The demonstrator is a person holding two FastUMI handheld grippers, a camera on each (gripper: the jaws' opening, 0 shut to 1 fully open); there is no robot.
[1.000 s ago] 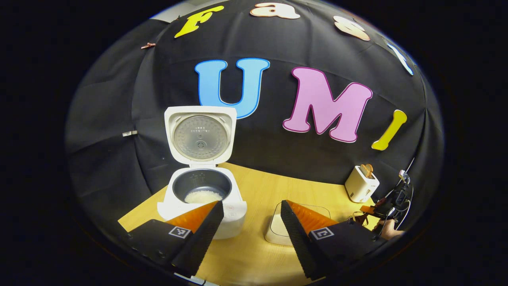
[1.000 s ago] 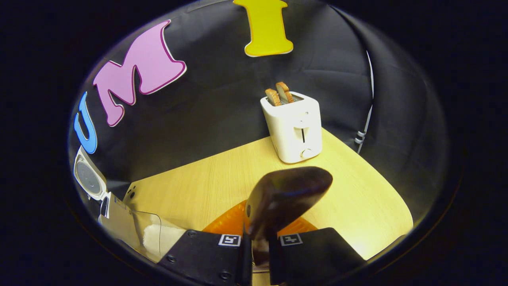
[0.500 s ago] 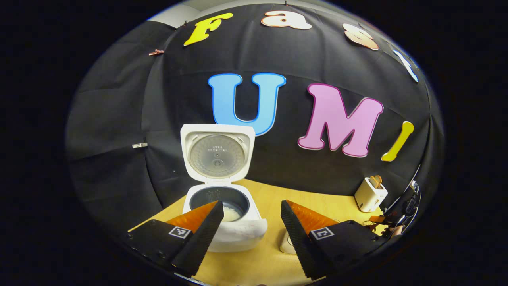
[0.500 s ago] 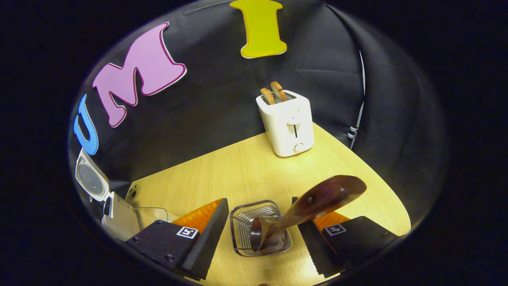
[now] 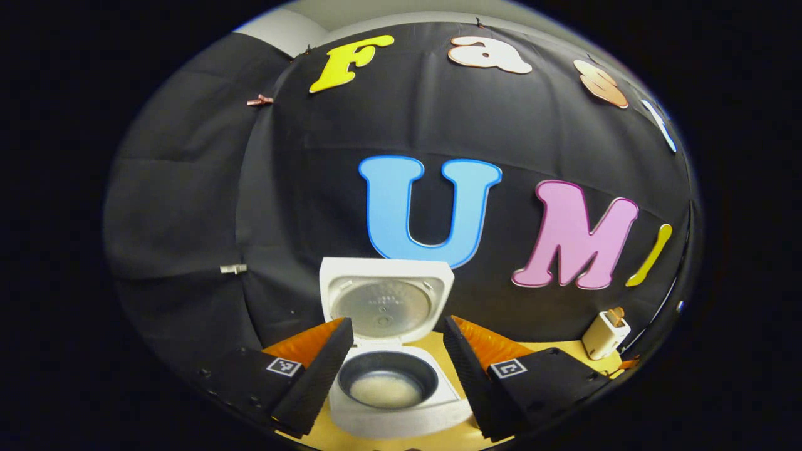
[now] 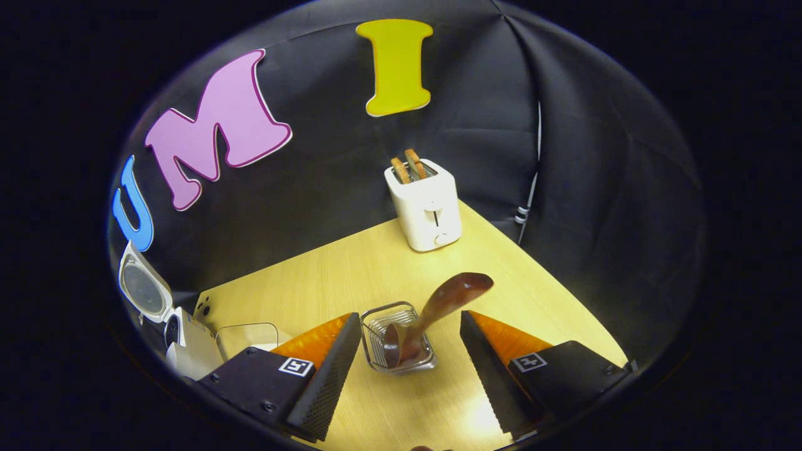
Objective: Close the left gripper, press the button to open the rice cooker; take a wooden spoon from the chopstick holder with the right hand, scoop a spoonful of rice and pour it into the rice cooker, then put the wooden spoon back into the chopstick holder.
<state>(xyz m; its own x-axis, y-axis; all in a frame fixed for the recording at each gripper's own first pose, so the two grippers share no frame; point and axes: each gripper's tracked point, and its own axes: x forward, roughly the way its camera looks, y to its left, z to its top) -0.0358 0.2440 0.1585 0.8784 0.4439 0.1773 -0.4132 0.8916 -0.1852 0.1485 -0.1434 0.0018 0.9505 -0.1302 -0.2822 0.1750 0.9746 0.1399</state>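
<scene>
Fingers of both grippers spread apart, gripping nothing; wooden spoon [image 6: 438,304] leans in chopstick holder [image 6: 376,316], no writing legible.

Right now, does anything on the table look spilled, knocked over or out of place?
Nothing stands out. The wooden spoon leans in the wire chopstick holder, which stands upright. The rice cooker sits open with rice inside, none spilled on the table. The toaster stands upright.

dim booth | table [image 6: 351,269] glare | fisheye-warped edges | sharp focus
</scene>
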